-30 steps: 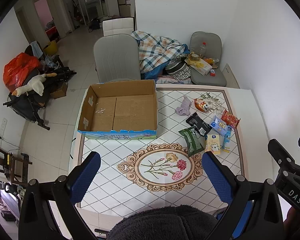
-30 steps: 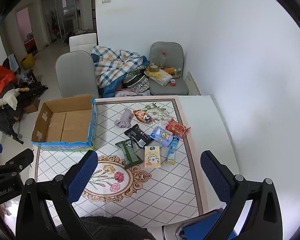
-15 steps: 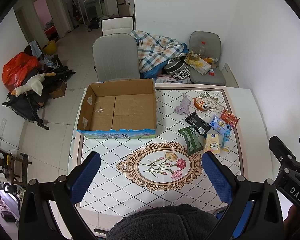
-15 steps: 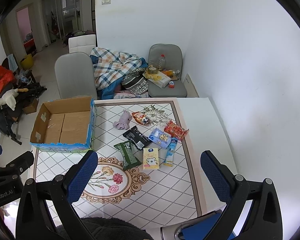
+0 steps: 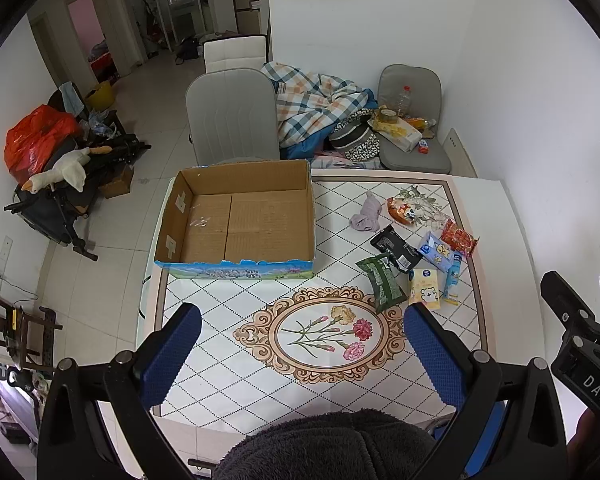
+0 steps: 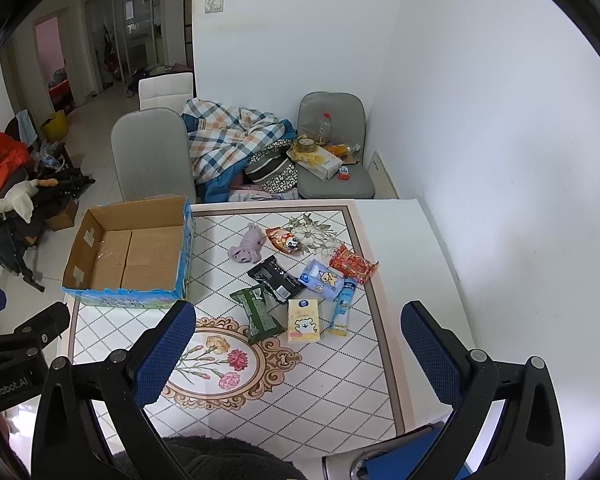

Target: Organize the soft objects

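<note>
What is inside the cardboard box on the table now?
The cardboard box holds none of the packets. Only its brown bottom flaps and a small clear scrap show. The near inner wall is hidden by the box's own front side.

A matt brown cardboard box (image 5: 236, 220) is seen on a glossy printed table (image 5: 228, 368). The snack packets (image 6: 274, 276) look like shiny plastic film. A purple sock (image 6: 247, 245) appears to be soft cloth.

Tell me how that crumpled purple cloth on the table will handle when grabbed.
The purple cloth lies bunched in soft folds, so it will probably sag and drape from the pinch. It looks thin, likely light. Lying apart from the snack packets, it should lift without dragging them.
</note>
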The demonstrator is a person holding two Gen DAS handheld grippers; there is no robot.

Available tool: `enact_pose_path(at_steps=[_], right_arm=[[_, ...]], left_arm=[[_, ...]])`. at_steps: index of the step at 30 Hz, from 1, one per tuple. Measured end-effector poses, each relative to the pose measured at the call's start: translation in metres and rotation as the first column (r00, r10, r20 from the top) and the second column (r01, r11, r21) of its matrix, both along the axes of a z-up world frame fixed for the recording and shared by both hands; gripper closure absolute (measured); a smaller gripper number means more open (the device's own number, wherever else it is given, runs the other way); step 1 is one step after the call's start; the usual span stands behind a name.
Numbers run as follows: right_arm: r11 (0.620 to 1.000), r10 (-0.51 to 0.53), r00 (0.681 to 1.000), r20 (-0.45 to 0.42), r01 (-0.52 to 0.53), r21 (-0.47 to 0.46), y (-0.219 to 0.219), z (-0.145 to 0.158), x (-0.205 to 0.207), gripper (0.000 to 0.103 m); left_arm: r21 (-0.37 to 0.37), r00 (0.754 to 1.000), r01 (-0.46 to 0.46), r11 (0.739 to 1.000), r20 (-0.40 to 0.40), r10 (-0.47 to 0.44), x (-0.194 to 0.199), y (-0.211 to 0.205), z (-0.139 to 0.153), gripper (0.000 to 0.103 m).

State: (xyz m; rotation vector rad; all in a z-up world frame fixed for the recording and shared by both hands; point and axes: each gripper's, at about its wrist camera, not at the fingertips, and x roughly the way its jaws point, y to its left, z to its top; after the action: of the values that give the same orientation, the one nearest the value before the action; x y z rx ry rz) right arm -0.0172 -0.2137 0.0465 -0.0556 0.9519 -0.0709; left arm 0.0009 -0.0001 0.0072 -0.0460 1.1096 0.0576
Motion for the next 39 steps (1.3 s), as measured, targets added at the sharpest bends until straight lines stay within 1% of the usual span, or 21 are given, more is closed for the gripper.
enact_pose_path(at_steps=[18,39], right_arm=[[1.0,0.0,1.0,0.007,0.0,0.009,-0.0013,0.0042,-0.003,0.0],[1.0,-0.015,1.0,0.014,0.015,0.011,-0.0049,0.0023,-0.0032,0.0]], left_arm=[[0.003,1.0,0.008,1.0,0.007,-0.008,0.0022,-0.0048,0.0021,0.0],[0.009,1.0,0.014,1.0,0.027,-0.014,-0.0024,-0.0071,0.0047,0.0]])
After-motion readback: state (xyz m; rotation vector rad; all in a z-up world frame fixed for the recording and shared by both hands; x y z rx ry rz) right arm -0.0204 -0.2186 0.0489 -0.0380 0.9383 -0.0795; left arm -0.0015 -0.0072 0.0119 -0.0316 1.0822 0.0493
